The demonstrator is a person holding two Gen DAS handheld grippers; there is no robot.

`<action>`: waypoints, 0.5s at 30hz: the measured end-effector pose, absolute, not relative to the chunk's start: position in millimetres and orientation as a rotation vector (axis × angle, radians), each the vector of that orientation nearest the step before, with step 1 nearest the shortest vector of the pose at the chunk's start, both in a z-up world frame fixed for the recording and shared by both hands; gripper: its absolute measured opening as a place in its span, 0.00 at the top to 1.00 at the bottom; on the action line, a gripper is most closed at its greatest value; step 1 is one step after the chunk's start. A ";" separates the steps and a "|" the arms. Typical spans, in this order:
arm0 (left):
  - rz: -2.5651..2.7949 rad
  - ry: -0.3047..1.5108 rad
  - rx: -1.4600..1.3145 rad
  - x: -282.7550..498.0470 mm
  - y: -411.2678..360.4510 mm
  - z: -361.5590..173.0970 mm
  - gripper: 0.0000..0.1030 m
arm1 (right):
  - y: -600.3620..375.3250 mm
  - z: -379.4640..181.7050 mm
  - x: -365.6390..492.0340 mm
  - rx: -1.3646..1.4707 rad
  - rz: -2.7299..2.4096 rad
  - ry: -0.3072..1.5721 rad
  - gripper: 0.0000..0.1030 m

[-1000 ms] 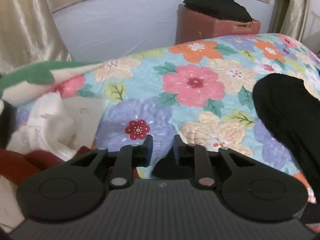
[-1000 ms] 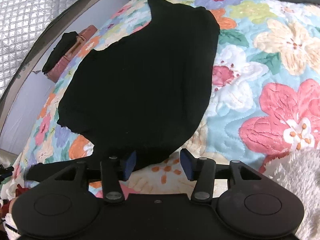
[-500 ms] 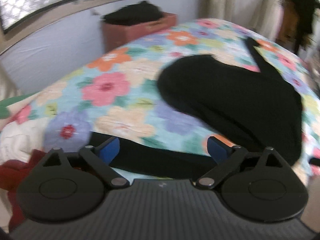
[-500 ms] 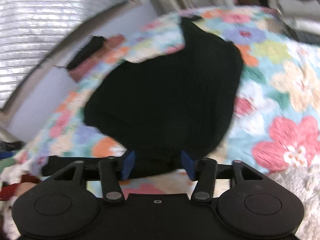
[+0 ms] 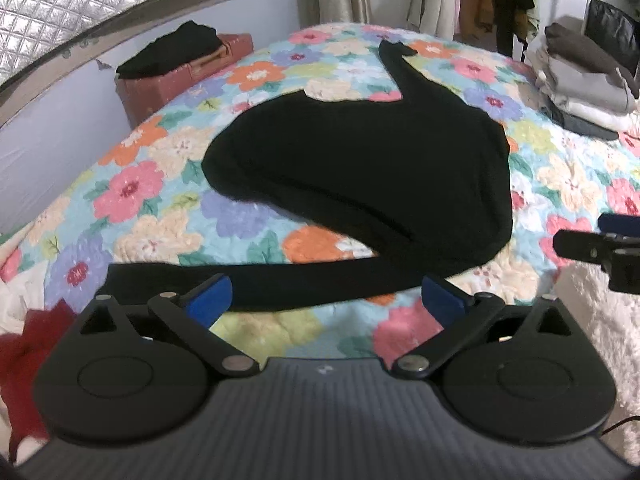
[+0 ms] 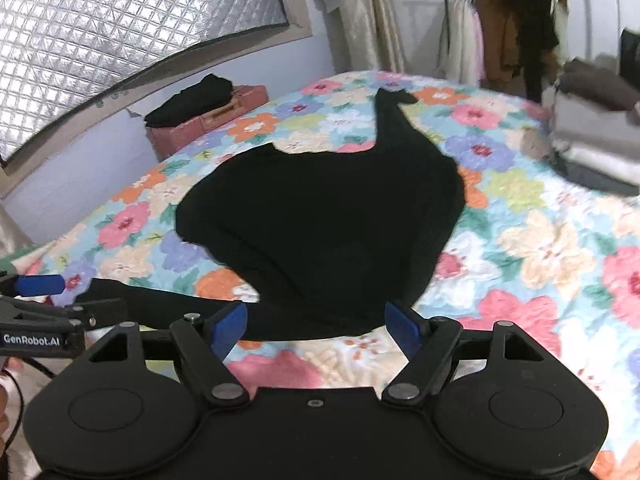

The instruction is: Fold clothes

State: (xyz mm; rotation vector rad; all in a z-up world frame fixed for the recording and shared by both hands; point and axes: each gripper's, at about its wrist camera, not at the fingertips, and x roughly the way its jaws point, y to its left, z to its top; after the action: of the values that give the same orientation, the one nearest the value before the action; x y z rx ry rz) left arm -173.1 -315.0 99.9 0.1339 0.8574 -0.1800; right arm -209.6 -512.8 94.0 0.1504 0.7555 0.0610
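A black long-sleeved top (image 5: 360,168) lies spread flat on the floral quilt (image 5: 152,200); it also shows in the right wrist view (image 6: 320,224). One sleeve (image 5: 288,284) runs left along the near edge, the other (image 5: 394,60) points to the far side. My left gripper (image 5: 326,300) is open and empty, just above the near sleeve. My right gripper (image 6: 316,326) is open and empty, over the top's near hem. Each gripper shows at the edge of the other's view.
A reddish box (image 5: 184,76) with folded black cloth on it stands at the far left by the wall. A stack of folded clothes (image 5: 580,80) lies at the far right. Red and white clothes (image 5: 24,344) lie at the near left. A fluffy white blanket (image 5: 600,320) is at the near right.
Both grippers have let go and opened wide. Both have pulled back and up, so the whole top lying flat on the quilt now shows. The left view has swung right.
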 end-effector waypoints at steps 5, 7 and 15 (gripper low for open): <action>-0.214 0.889 0.165 -180.0 -328.5 91.6 0.00 | -509.4 98.1 -214.8 0.134 0.059 0.745 0.21; -0.220 0.887 0.172 -181.9 -332.1 90.8 0.00 | -507.0 99.2 -215.9 0.113 0.048 0.735 0.21; -0.220 0.907 0.163 -181.9 -334.1 82.0 0.00 | -496.2 96.8 -216.2 0.085 0.041 0.733 0.21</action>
State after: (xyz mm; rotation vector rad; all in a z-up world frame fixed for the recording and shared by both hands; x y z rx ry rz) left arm -181.9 -334.1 82.0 0.1630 0.9071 -0.2200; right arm -216.2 -496.2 96.8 0.0849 0.7333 0.0409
